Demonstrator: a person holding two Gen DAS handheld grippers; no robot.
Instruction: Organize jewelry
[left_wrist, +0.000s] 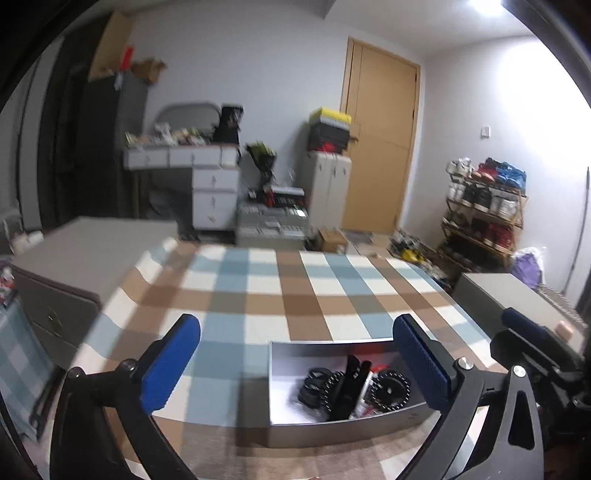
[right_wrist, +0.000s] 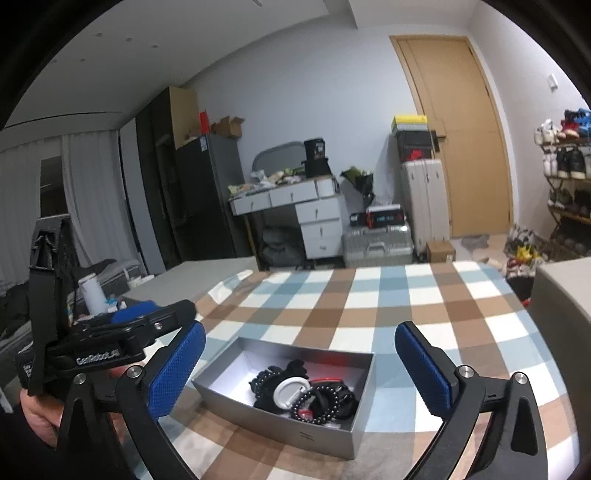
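A shallow silver box (left_wrist: 280, 384) (right_wrist: 221, 397) sits on the checked tablecloth (left_wrist: 280, 288) (right_wrist: 388, 306) near the front. In it lies a heap of jewelry (left_wrist: 354, 387) (right_wrist: 314, 395): black bead bracelets, dark bands, a white ring-shaped piece (right_wrist: 291, 392) and something red. My left gripper (left_wrist: 295, 365) is open and empty, raised over the table just before the box. My right gripper (right_wrist: 301, 369) is open and empty, also just before the box. Each gripper shows at the edge of the other's view, the right one (left_wrist: 532, 339) and the left one (right_wrist: 122, 332).
Grey cabinets flank the table (left_wrist: 92, 258) (right_wrist: 561, 291). Behind are a white drawer desk (right_wrist: 317, 218), suitcases (right_wrist: 424, 206), a wooden door (right_wrist: 465, 136), a shoe rack (left_wrist: 484, 206) and a dark fridge (right_wrist: 207, 192).
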